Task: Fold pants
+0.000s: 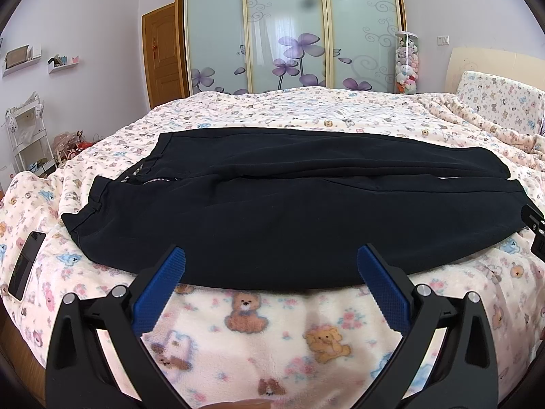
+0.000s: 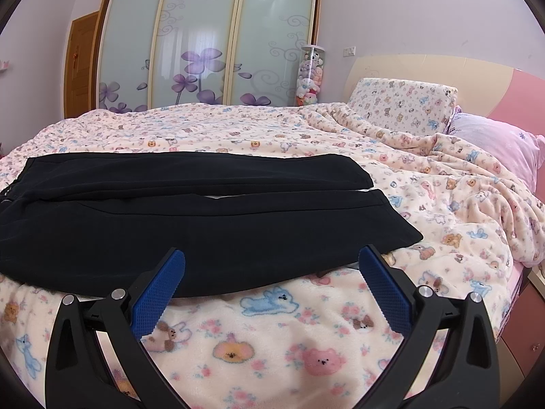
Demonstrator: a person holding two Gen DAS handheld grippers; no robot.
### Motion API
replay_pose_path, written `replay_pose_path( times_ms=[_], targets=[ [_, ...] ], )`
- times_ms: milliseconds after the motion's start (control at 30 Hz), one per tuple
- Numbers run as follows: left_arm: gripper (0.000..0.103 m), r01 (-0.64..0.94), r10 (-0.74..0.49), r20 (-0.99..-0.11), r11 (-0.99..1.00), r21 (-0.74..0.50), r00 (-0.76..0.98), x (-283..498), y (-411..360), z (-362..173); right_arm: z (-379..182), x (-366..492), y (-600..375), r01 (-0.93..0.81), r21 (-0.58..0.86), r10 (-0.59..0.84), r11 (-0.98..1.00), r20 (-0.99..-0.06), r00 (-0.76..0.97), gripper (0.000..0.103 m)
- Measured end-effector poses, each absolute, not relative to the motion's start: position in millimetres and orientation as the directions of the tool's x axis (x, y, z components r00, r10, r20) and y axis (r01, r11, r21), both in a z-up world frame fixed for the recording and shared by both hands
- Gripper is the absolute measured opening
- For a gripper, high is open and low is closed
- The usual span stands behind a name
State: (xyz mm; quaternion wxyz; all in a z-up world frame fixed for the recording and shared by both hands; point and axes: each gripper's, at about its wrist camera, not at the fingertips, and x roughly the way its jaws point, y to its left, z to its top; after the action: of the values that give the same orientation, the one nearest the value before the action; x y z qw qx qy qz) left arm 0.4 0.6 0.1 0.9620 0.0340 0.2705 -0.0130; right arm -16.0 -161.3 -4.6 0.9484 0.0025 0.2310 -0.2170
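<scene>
left wrist view: left gripper (image 1: 270, 262) is spread wide, nothing between the blue pads (image 1: 160, 293), tips over the near edge of the black pants (image 1: 272, 211). pants lie flat across the bed (image 1: 306, 112) on a teddy-print blanket (image 1: 265, 334), close to the bed's near edge, waistband with zipper toward the left end, two legs side by side running toward the right end, slim gap between the cuffs. a dark phone (image 1: 25, 266) lies on the blanket at the near left corner, apart from the pants. a bit of the right gripper (image 1: 534, 228) shows at the right border, just beside the near cuff; contact unclear. frosted floral wardrobe (image 1: 289, 30) behind the bed.

right wrist view: right gripper (image 2: 271, 262) also fully parted, holding nothing, tips over the near leg close to its cuff. pants (image 2: 187, 225) fill the left half of the bed (image 2: 238, 126), cuffs ending around mid-bed. blanket (image 2: 272, 341) bunches up toward the right end, where a pillow (image 2: 402, 109) and a purple cushion (image 2: 494, 143) sit against the headboard (image 2: 408, 64).
</scene>
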Motion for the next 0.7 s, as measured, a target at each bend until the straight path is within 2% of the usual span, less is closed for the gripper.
replay_pose_path(
  times_ms=[700],
  targets=[
    [0.101, 0.044, -0.007, -0.522, 0.997, 0.058, 0.853, 0.4, 0.7, 0.1, -6.2, -15.7, -160.8, 0.411, -0.095, -0.408, 0.907, -0.443, 0.798, 0.102]
  ],
)
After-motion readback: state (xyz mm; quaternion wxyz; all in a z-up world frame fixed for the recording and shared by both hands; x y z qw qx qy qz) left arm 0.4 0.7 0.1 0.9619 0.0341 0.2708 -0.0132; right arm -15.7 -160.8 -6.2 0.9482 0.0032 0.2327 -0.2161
